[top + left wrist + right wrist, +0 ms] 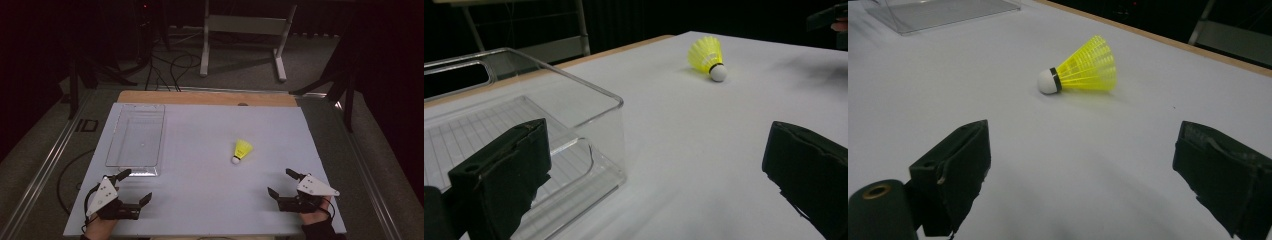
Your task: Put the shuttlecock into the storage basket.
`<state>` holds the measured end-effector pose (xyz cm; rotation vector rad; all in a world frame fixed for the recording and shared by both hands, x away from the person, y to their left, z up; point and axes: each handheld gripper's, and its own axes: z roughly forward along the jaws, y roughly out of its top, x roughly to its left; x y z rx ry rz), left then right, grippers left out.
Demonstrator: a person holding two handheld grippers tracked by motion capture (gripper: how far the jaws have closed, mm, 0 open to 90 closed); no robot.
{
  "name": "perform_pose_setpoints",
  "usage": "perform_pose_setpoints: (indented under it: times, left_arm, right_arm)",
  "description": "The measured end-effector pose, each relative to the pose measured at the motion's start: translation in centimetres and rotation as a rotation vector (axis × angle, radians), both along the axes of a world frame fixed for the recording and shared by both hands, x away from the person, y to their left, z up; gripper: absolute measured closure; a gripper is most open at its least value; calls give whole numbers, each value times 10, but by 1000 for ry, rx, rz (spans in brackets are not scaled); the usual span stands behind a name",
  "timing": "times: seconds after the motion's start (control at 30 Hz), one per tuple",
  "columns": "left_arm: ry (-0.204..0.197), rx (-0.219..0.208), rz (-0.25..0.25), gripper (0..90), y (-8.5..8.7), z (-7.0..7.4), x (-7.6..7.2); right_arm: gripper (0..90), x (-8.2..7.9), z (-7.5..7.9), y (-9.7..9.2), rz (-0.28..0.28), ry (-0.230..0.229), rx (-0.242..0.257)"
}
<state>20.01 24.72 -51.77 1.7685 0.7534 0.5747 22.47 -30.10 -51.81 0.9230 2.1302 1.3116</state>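
A yellow shuttlecock [242,151] with a white cork lies on its side on the white table top [200,165], right of centre, cork toward me. It shows far off in the left gripper view [708,57] and close ahead in the right gripper view [1080,71]. A clear plastic tray [136,140] stands empty at the back left, its near corner [589,150] by my left jaw. My left gripper [135,186] rests near the front left edge, open and empty. My right gripper [283,182] rests at the front right, open, nothing between its jaws.
A wooden strip [205,98] runs along the table's far edge. Beyond it, on the carpet, stand a white frame [245,35], dark stand legs and loose cables [170,70]. Metal rails [45,165] border the table on both sides.
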Motion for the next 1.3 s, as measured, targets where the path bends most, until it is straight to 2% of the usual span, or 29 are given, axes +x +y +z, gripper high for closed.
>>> perform_pose_setpoints:
  times: [0.2, 0.5, 0.83, 1.03, 1.07, 1.1, 1.23, 1.3]
  left_arm:
    - [11, 17, -4, 2, -1, 0, 0]
    - [37, 27, -5, 1, -2, -1, 1]
    - [69, 26, -17, 1, -3, 6, 3]
    - [110, 71, -41, 1, -6, 14, 5]
    - [126, 92, -55, 1, -8, 16, 5]
    - [126, 92, -55, 1, -8, 16, 5]
    - [144, 135, -88, 1, -10, 22, 6]
    - [142, 147, -87, 1, -10, 26, 6]
  right_arm:
    - [88, 0, 0, 2, 0, 0, -20]
    - [88, 0, 0, 2, 7, -2, -12]
    - [88, 1, 1, 2, 6, -5, -8]
    - [88, 1, 2, 2, 7, -4, -5]
    - [88, 1, 2, 2, 8, -4, 0]
    - [88, 1, 2, 2, 8, -4, 0]
    - [88, 1, 2, 2, 8, -2, -4]
    - [88, 1, 2, 3, 8, 0, -2]
